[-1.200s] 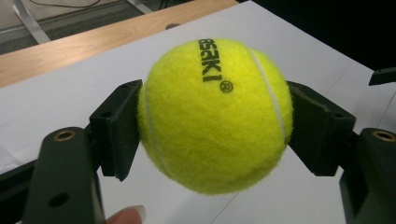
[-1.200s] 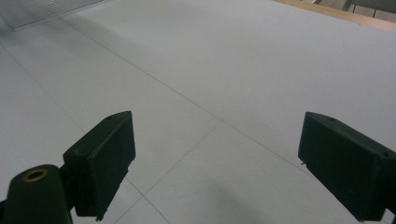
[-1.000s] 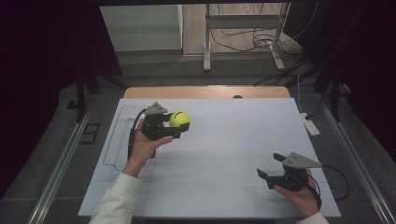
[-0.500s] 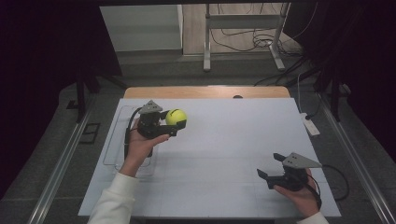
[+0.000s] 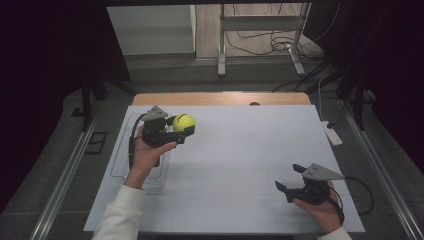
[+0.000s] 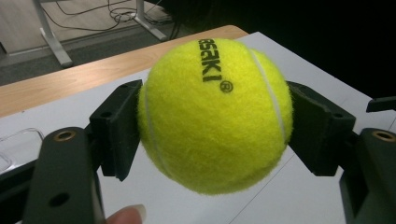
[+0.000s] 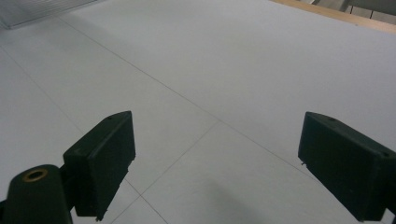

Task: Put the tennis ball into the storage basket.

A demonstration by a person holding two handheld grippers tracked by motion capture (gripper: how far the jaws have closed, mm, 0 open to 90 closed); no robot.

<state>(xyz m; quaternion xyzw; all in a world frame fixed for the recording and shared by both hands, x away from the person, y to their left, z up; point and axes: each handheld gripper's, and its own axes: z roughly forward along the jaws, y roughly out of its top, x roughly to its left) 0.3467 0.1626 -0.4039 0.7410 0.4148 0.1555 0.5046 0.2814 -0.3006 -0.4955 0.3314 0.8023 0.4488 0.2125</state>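
Note:
A yellow-green tennis ball (image 5: pixel 183 122) with black lettering hangs above the white table sheet at the back left, and my left gripper (image 5: pixel 181 126) is shut on it. In the left gripper view the two black pads (image 6: pixel 119 126) press the ball (image 6: pixel 217 114) from both sides, and a fingertip shows at the bottom edge. At the front right, my right gripper (image 5: pixel 290 178) is held low over the sheet and stands open. In the right gripper view my right gripper (image 7: pixel 217 163) has wide-apart jaws with nothing between them.
A clear plastic tray (image 5: pixel 120 167) lies on the sheet's left side, under the left forearm. The wooden table edge (image 5: pixel 220 98) runs along the back. A white power strip (image 5: pixel 332 135) lies just off the right side. Metal desk legs and cables stand behind.
My left gripper has drifted slightly left and toward the back with the ball still held. The right gripper has not moved.

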